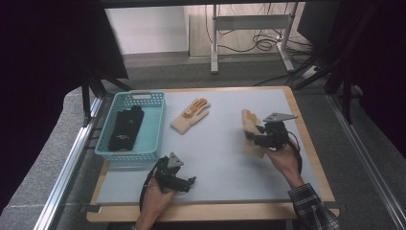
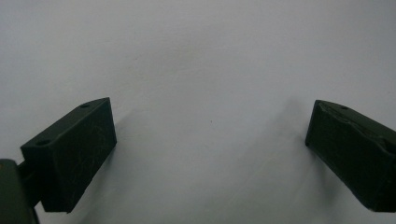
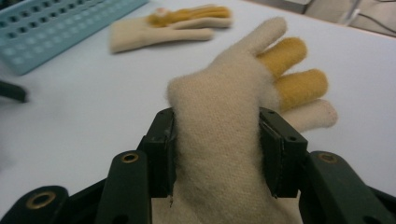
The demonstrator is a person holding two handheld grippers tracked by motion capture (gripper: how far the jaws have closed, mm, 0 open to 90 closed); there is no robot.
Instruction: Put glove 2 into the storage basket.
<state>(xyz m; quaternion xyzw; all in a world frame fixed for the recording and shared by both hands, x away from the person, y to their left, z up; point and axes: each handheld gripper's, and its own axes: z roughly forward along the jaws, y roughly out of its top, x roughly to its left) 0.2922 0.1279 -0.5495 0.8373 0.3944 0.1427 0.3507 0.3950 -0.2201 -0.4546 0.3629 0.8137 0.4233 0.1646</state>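
Pinching a cream glove (image 3: 224, 135), the right tool (image 3: 217, 149) hides its cuff; left tool (image 2: 210, 149) spread

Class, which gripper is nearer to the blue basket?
Left. The left gripper rests just below the blue basket, near its front corner; the right gripper, shut on a cream glove, is across the mat.

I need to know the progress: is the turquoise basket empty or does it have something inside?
Not empty. The turquoise basket holds one black folded item; both cream gloves are outside it.
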